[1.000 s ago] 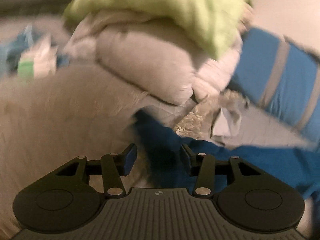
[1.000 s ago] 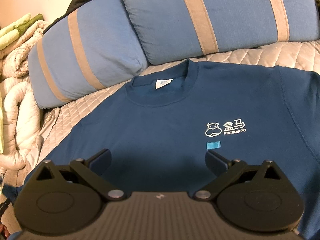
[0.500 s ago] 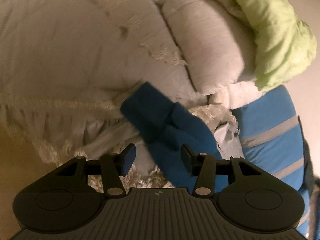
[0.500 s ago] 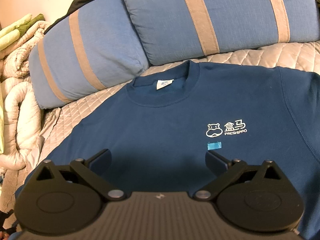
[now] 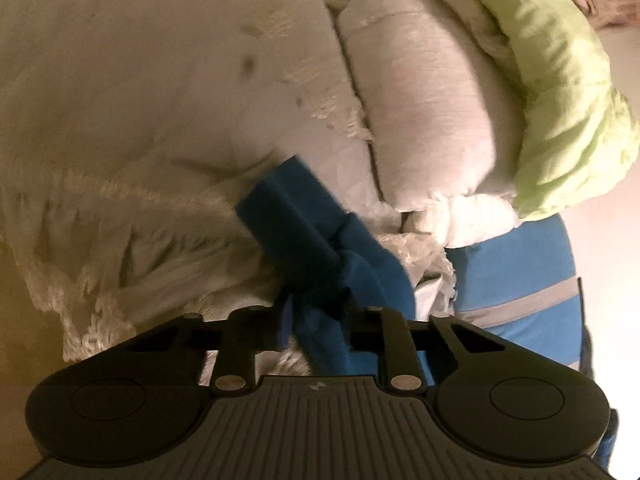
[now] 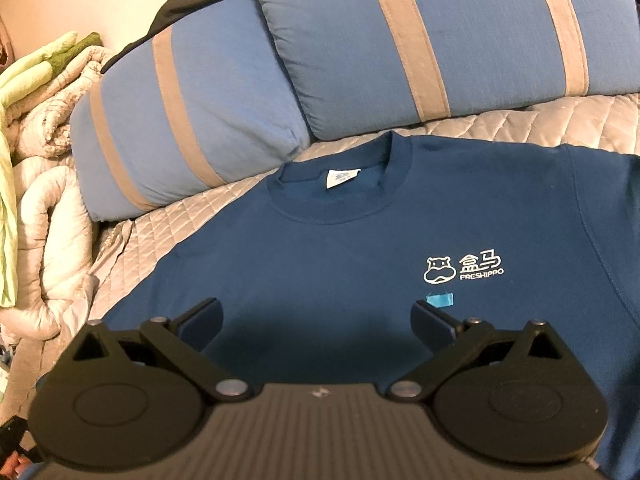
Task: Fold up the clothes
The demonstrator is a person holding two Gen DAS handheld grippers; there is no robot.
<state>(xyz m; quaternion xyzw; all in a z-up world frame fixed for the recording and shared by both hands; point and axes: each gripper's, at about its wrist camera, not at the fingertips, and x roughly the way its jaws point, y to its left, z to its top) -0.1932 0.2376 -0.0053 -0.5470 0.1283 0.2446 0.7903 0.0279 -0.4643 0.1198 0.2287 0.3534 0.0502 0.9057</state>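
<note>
A dark blue sweatshirt (image 6: 320,248) with a white logo lies flat, front up, on the quilted bed cover (image 6: 560,120). My right gripper (image 6: 316,314) hovers open just over its chest, with nothing between the fingers. In the left wrist view the sweatshirt's sleeve (image 5: 288,216) lies out over a white duvet (image 5: 140,100), cuff end away from me. My left gripper (image 5: 314,320) is closing its jaws on this sleeve, and the blue cloth is bunched and pinched between the pads.
Two blue pillows with tan stripes (image 6: 192,120) (image 6: 460,40) lean at the head of the bed behind the collar. Rolled white bedding (image 5: 420,100) and a light green blanket (image 5: 560,100) are piled to the left of the sweatshirt.
My left gripper rolled, dropped toward the sleeve and narrowed its jaws from open around it to pinching it. The right gripper and the sweatshirt body stayed still.
</note>
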